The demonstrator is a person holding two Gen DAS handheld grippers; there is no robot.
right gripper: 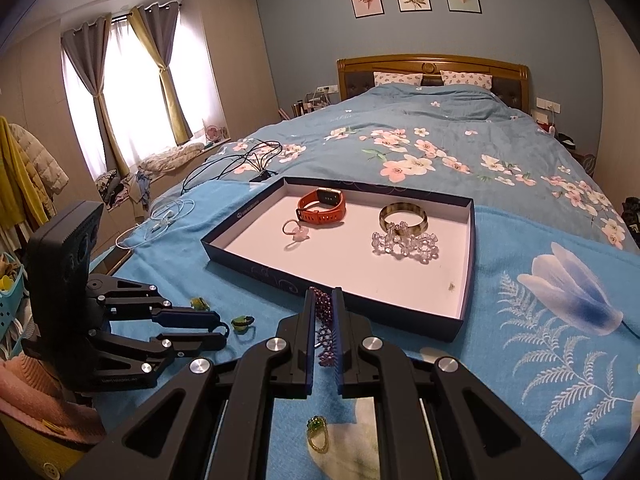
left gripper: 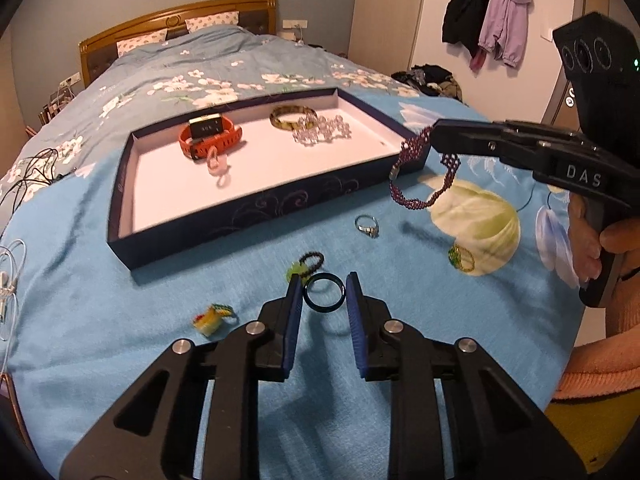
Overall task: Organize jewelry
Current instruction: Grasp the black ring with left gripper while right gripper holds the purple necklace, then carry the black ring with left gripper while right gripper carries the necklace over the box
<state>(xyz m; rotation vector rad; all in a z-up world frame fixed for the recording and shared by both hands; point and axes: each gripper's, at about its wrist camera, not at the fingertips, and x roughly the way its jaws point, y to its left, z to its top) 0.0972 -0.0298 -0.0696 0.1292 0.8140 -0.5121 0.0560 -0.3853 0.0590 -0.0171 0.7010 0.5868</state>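
Purple bracelet [right gripper: 325,322] partly inside tongs

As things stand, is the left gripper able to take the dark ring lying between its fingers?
Probably yes. The left gripper is open, its blue pads flanking the dark glossy ring on the blue blanket. Nothing lies between them; the black bead ring sits just beyond.

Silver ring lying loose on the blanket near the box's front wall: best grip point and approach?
Take the silver ring from above, fingers straddling the plain band across its width, away from the stone setting. It appears to lie nearly flat on the soft blanket, so a sideways approach would likely just push it.
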